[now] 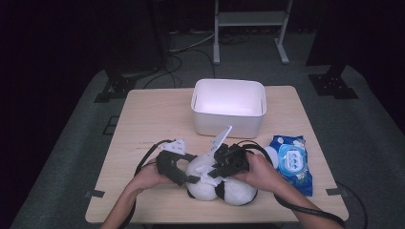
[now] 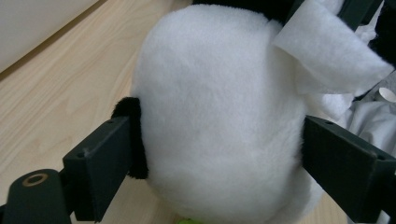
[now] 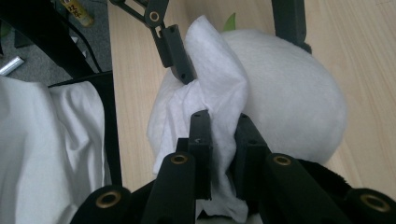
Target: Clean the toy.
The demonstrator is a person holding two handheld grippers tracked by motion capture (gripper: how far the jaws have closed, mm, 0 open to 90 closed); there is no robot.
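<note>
- Black-and-white plush panda toy (image 1: 220, 186) lies at the near middle of the light wooden table (image 1: 143, 119), between the two hands.
- Left gripper (image 1: 188, 179) straddles the toy's white rounded head from the left; in the left gripper view its pads (image 2: 105, 163) sit against the fur on both sides, spread wide. Reads as a bracing hold on the plush, clamped wide, not a pinch.
- Right gripper (image 1: 216, 168) has its jaws close together, clamped on a thin white wet wipe (image 3: 219, 93), which drapes over the top of the toy's head.
- Work in hand, as I judge it: wiping the toy's head while the other tool steadies it.
- Handling: plush is light, soft, squashy; fur gives under the pads, so it can roll or slip out. Best held across the widest part of the head, as now. Not fragile.
- Wipe is limp, probably damp, may bunch or tear if dragged hard on the pile; grip it by a folded bunch.
- White rectangular plastic bin (image 1: 228, 125) stands at the far middle, open and apart from the toy.
- Blue soft wipes packet (image 1: 292, 162) lies at the right, just beside the right hand (image 1: 260, 171).
</note>
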